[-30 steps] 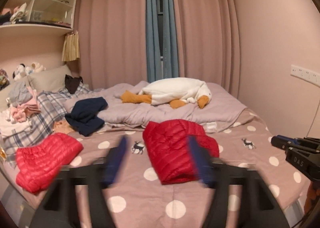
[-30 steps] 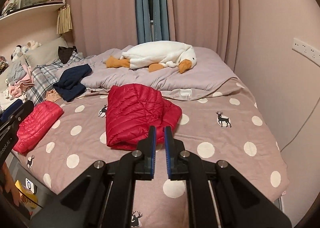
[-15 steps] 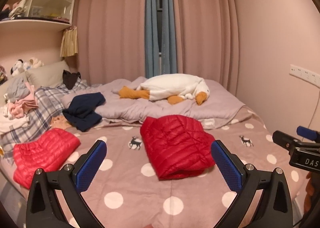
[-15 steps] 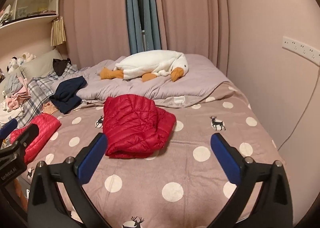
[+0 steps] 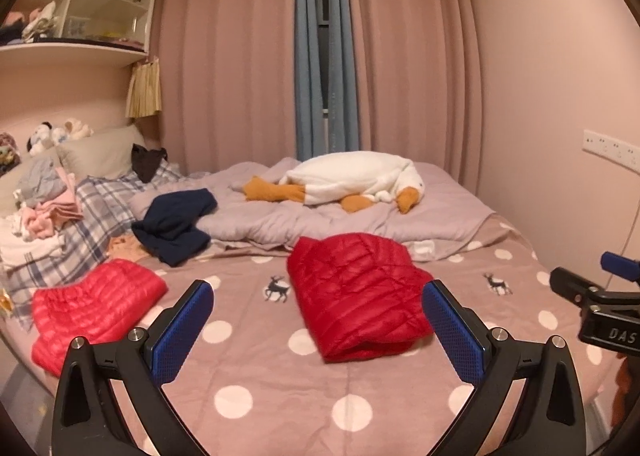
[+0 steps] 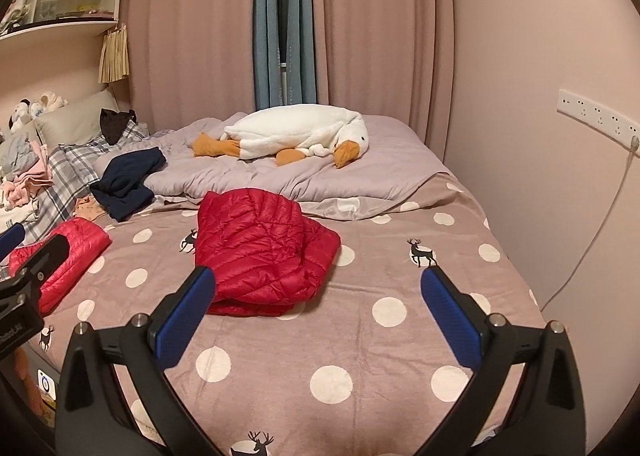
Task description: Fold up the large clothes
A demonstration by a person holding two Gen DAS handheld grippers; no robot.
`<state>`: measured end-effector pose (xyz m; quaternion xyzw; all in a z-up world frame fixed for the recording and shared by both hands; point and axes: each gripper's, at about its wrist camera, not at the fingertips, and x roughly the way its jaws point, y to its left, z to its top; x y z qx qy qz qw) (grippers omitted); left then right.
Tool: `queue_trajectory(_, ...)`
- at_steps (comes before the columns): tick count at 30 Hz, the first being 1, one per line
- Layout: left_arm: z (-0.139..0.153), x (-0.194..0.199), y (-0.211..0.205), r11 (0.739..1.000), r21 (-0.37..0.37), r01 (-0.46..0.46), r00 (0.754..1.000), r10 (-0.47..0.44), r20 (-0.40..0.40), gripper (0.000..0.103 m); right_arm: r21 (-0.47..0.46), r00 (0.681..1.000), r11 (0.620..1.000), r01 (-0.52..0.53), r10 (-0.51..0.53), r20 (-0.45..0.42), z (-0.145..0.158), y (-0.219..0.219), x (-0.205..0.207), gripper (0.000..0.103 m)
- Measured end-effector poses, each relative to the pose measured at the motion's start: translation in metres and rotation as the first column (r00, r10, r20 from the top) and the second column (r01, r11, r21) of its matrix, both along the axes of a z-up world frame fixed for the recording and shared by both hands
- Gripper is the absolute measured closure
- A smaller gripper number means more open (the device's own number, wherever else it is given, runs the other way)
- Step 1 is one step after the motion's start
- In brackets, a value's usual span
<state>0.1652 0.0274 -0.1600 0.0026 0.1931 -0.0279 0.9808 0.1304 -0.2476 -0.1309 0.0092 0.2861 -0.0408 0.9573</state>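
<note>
Red puffer jacket point(image 5: 356, 292) sits folded mid-bed point(image 5: 280, 392), looks done. Left claw point(image 5: 318, 330) and right claw point(image 6: 318, 320) both hang wide open, empty. Probably next: grab the navy garment point(image 5: 174, 222).

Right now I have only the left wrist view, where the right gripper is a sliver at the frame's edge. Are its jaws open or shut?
Observer: Open. The right wrist view shows the right gripper with its jaws spread wide and nothing between them.
Reviewer: Where is the folded jacket relative to it?
Observer: The folded red jacket lies beyond the jaws, toward their left side. Neither jaw seems to touch it.
Reviewer: Is anything plugged into the wall sockets?
Observer: Yes. A plug sits near the right end of the socket strip, and its cable drops along the wall toward the bed's edge.
</note>
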Motion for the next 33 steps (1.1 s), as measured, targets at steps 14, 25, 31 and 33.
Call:
queue_trajectory(14, -0.0024, -0.0025, -0.002, 1.0, -0.008, 0.017, 1.0, -0.017, -0.013, 0.0, -0.015, 1.0, 1.0, 0.009, -0.009, -0.009, -0.0031, 0.0009, -0.0039, 0.0)
queue_trajectory(25, -0.002, -0.0041, -0.0017, 0.999, -0.016, 0.033, 0.999, -0.033, -0.023, 0.0, -0.022, 1.0, 1.0, 0.015, -0.015, -0.01, -0.0042, 0.0028, -0.0038, 0.0)
queue_trajectory(31, -0.0035, -0.0011, 0.0012, 0.999, -0.033, 0.037, 0.999, -0.039, -0.038, 0.0, -0.028, 1.0, 0.999, 0.017, -0.017, -0.011, -0.0051, 0.0024, -0.0013, 0.0)
queue_trajectory(33, -0.0031, 0.0004, 0.0021, 0.999, -0.035, 0.037, 0.999, -0.038, -0.038, 0.0, -0.024, 1.0, 1.0, 0.015, -0.015, -0.009, -0.0046, 0.003, -0.0009, 0.0)
